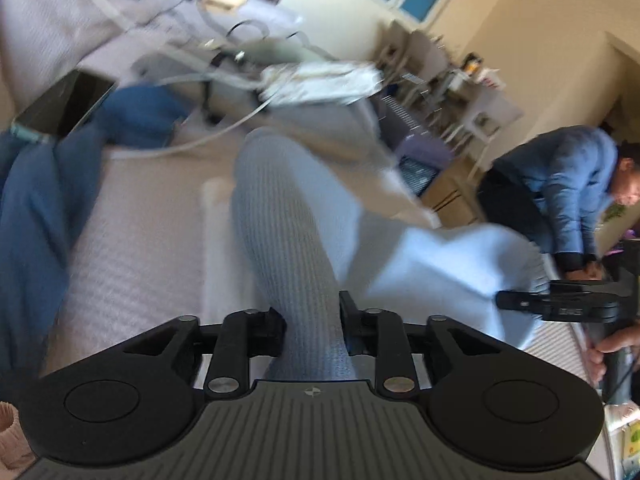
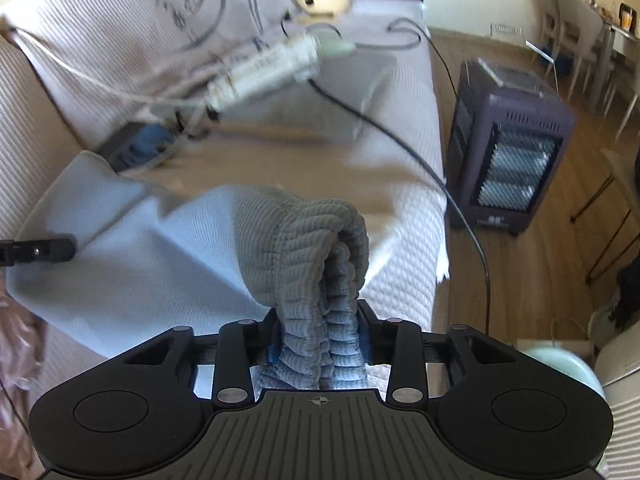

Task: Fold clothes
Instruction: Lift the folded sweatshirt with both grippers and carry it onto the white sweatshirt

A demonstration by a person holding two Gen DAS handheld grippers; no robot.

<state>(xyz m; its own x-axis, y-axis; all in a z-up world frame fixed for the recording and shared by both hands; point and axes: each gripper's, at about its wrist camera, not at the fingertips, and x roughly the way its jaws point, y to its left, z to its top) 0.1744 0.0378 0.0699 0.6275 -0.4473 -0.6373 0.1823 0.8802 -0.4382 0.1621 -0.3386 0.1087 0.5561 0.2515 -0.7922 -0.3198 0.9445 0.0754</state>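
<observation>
The left wrist view shows the left gripper at the bottom centre of the frame, with its jaws clamped on a band of the pale blue ribbed garment. The cloth runs from the jaws up to the middle of the frame, so it hangs taut instead of lying flat. At the right edge of this view the right gripper holds another part of the same garment, probably so that the two hands can spread the cloth between them before a fold.

In the right wrist view the right gripper is closed on a thick bunch of the garment, gathered in several layers between the jaws. The rest of the cloth spreads to the left over the sofa cover, which gives a broad surface for laying it down. A heater stands on the floor at the right, well apart from the cloth. A dark blue garment lies at the left of the left wrist view, apparently waiting for its turn.
</observation>
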